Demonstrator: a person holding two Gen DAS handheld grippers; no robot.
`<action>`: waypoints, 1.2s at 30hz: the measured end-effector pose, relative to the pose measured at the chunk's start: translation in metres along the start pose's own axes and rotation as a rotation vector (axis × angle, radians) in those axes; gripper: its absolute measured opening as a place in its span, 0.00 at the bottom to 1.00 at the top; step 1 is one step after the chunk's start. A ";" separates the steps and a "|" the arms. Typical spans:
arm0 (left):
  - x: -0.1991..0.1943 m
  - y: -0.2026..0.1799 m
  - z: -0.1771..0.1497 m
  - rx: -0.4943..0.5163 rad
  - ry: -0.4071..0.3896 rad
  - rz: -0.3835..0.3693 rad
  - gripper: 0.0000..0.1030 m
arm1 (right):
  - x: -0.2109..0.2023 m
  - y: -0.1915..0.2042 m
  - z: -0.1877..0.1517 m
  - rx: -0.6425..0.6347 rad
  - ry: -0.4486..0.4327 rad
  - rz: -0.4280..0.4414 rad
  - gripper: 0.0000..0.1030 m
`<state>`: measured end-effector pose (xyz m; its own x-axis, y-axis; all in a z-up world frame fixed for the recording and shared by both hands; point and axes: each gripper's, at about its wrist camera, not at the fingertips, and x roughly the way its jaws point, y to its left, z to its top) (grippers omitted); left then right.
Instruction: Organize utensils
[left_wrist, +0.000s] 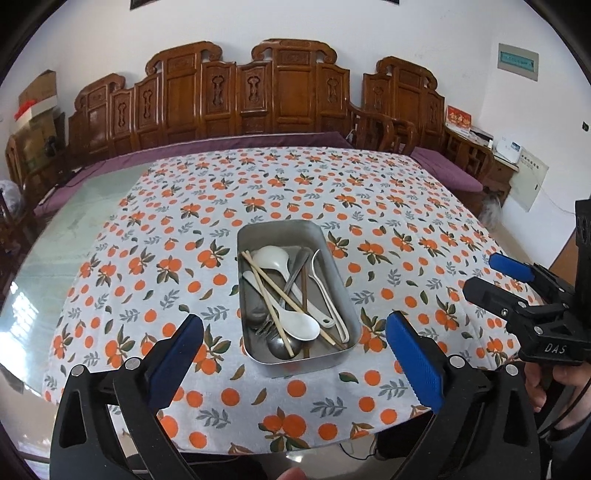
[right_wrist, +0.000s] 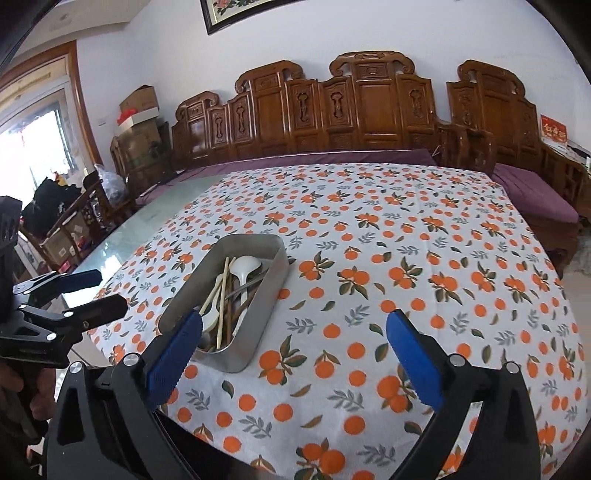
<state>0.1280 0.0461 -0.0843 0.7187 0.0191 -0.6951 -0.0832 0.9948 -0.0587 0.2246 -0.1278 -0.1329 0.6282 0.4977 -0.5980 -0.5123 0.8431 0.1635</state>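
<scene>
My desk (left_wrist: 55, 236) has a glossy, pale green top. A white cloth (left_wrist: 369, 206) printed with oranges and leaves covers most of it, leaving a bare strip along the left side. On the cloth, near my edge, sits a metal tray (left_wrist: 347, 306), and in it lies a jumble of spoons, forks and chopsticks

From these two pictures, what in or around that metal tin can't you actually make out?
- Metal tin: the floor under the pile of utensils, hidden in the left wrist view by crossed spoons and chopsticks.
- Near end of the tin, right wrist view: covered by the right gripper's blue pad.
- An exact utensil count: they overlap in both views.
- Table's near edge: cut off behind the open left gripper.
- Wall notice: print too small.
</scene>
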 end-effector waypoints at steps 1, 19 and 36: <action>-0.003 0.000 0.000 -0.006 0.000 -0.001 0.92 | -0.006 0.000 0.000 0.000 -0.007 -0.003 0.97; -0.079 -0.012 0.006 0.000 -0.127 -0.011 0.92 | -0.088 0.001 0.005 0.004 -0.114 -0.066 0.97; -0.166 -0.045 0.020 0.058 -0.323 -0.023 0.92 | -0.181 0.037 0.030 -0.064 -0.317 -0.022 0.97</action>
<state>0.0263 -0.0001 0.0479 0.9023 0.0175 -0.4307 -0.0311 0.9992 -0.0244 0.1092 -0.1807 0.0046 0.7855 0.5269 -0.3247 -0.5261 0.8447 0.0982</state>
